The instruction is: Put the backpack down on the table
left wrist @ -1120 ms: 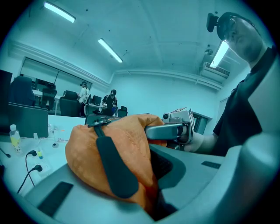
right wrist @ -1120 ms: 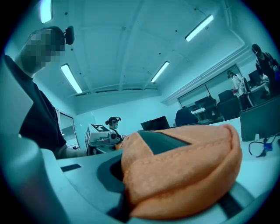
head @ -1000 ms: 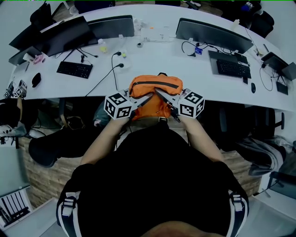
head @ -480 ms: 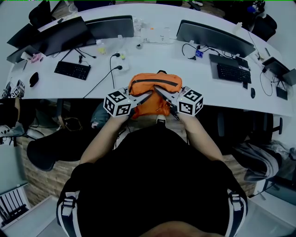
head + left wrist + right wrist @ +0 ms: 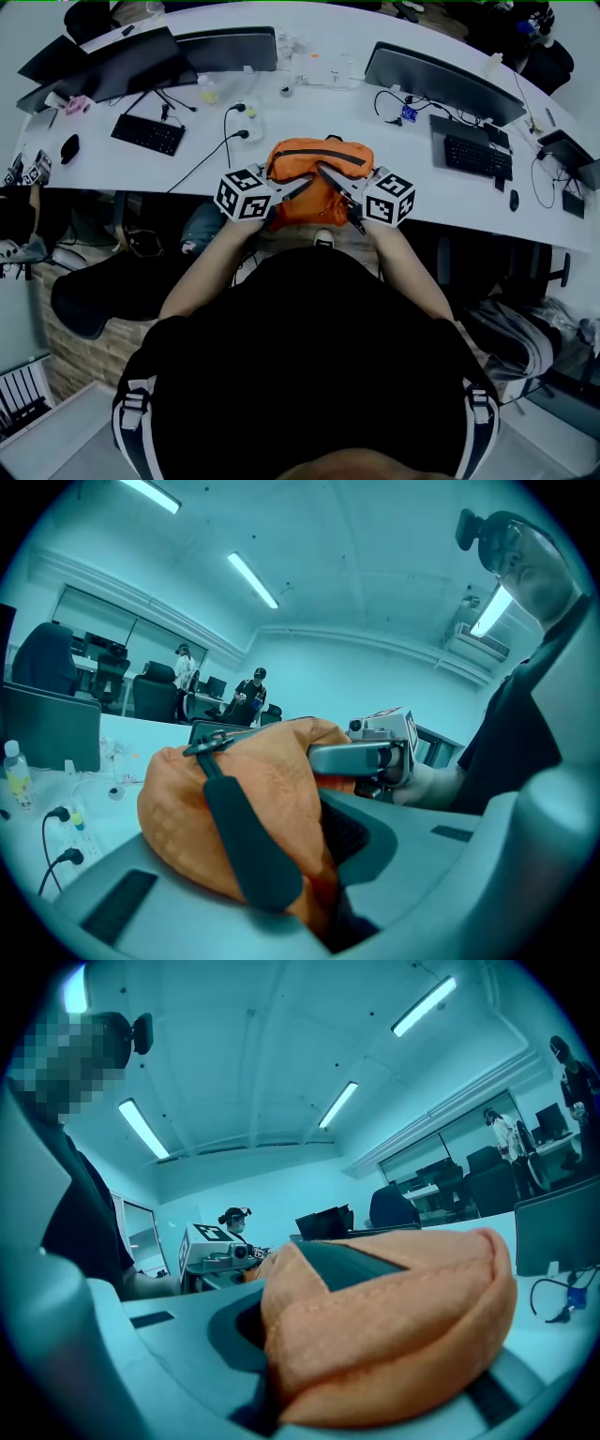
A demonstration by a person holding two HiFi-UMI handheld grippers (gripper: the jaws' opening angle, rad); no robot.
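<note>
An orange backpack (image 5: 319, 180) with black straps and a dark zip hangs between both grippers at the near edge of the long white table (image 5: 309, 112). My left gripper (image 5: 292, 190) is shut on its left side, where orange fabric (image 5: 239, 803) and a black strap (image 5: 246, 841) fill the jaws. My right gripper (image 5: 339, 190) is shut on its right side, with bunched orange fabric (image 5: 394, 1335) pressed between the jaws. In the head view the bag's upper half overlaps the table edge and its lower half hangs in front of it. Whether it touches the table I cannot tell.
On the table stand two monitors (image 5: 230, 49) (image 5: 441, 80), keyboards (image 5: 150, 134) (image 5: 476, 157), a mouse (image 5: 69, 148), cables (image 5: 230, 131) and small bottles. A black chair (image 5: 94, 291) sits under the table at left. People stand far off in the room (image 5: 251, 694).
Both grippers have carried the backpack forward and up in the head view, from below the table edge to over it. The grips have not changed.
</note>
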